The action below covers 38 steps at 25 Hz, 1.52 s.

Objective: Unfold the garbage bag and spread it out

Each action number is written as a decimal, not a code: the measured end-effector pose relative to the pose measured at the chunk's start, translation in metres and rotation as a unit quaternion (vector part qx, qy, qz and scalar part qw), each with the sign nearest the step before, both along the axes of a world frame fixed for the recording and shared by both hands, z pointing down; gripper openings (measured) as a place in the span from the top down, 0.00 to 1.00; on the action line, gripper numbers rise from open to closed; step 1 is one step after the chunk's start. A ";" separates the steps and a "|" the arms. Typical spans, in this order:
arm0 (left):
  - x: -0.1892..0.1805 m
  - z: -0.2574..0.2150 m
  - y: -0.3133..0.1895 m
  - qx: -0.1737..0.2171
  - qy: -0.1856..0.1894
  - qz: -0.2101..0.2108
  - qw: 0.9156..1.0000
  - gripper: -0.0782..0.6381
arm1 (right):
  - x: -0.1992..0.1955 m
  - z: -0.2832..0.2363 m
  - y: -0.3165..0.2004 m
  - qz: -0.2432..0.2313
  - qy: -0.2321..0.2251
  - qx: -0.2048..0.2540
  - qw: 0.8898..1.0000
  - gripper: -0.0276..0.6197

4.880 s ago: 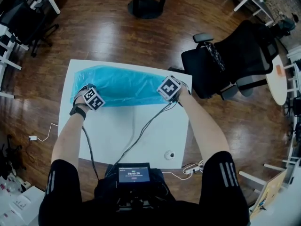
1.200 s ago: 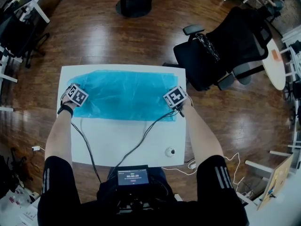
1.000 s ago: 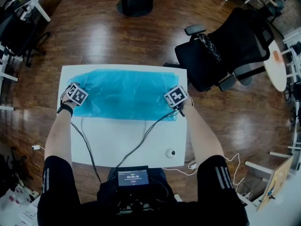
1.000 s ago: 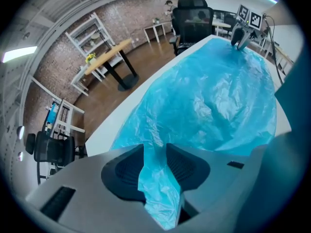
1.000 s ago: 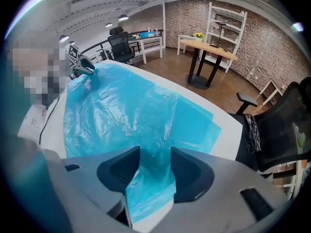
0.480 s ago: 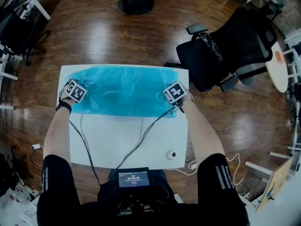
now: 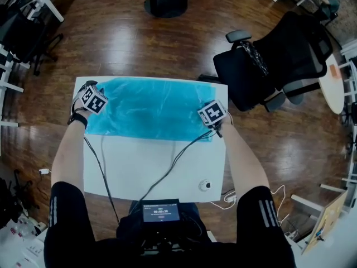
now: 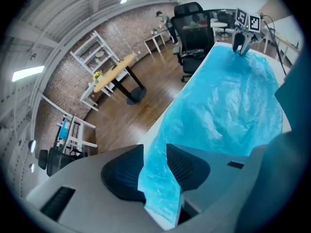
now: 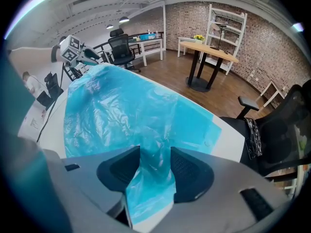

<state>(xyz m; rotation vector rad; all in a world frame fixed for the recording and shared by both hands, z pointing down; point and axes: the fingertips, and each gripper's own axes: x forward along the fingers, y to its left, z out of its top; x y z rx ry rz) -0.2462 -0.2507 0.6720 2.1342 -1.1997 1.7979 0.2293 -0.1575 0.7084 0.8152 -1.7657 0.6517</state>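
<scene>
A blue garbage bag (image 7: 150, 108) lies spread as a wide sheet over the far half of the white table (image 7: 134, 161). My left gripper (image 7: 92, 95) is at the bag's left end near the table's far left corner. It is shut on a fold of the bag (image 8: 228, 96), which stands pinched between its pads (image 8: 182, 166). My right gripper (image 7: 207, 119) is at the bag's right end, shut on the film (image 9: 126, 110) that runs up between its pads (image 9: 187, 169). Each gripper view shows the other gripper across the sheet: the right gripper (image 8: 244, 33) and the left gripper (image 9: 73, 52).
A black office chair (image 7: 268, 66) stands off the table's far right corner. A small round object (image 7: 205, 185) sits near the table's front right edge. Cables (image 7: 175, 158) trail from both grippers across the bare near half to a screen unit (image 7: 161, 211) at the person's waist.
Since about five seconds ago the grippers have moved apart and the bag has opened from a narrow band into a broader sheet. In the last second the left gripper moved toward the far edge.
</scene>
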 end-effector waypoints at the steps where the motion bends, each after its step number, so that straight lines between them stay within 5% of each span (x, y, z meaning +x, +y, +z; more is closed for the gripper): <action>1: -0.003 0.002 -0.004 -0.004 -0.007 0.001 1.000 0.67 | 0.000 0.001 0.001 -0.001 0.000 -0.002 1.000 0.60; 14: -0.014 0.037 -0.007 -0.064 -0.039 0.015 0.997 0.68 | -0.005 -0.001 0.001 0.002 -0.010 0.001 1.000 0.59; 22: -0.010 0.035 -0.008 -0.033 -0.048 0.028 0.998 0.88 | -0.004 -0.001 -0.002 0.003 -0.012 0.011 1.000 0.59; 29: -0.008 0.024 -0.010 0.000 -0.047 0.038 0.998 0.89 | -0.001 -0.002 -0.002 0.008 -0.004 0.014 1.000 0.59; 34: -0.017 0.027 -0.014 -0.016 -0.049 0.034 0.998 0.66 | 0.001 0.001 0.000 0.009 -0.002 0.011 1.000 0.59; 38: -0.019 0.035 -0.014 -0.034 -0.052 0.037 0.997 0.65 | -0.004 -0.001 -0.001 0.005 -0.010 0.013 1.000 0.59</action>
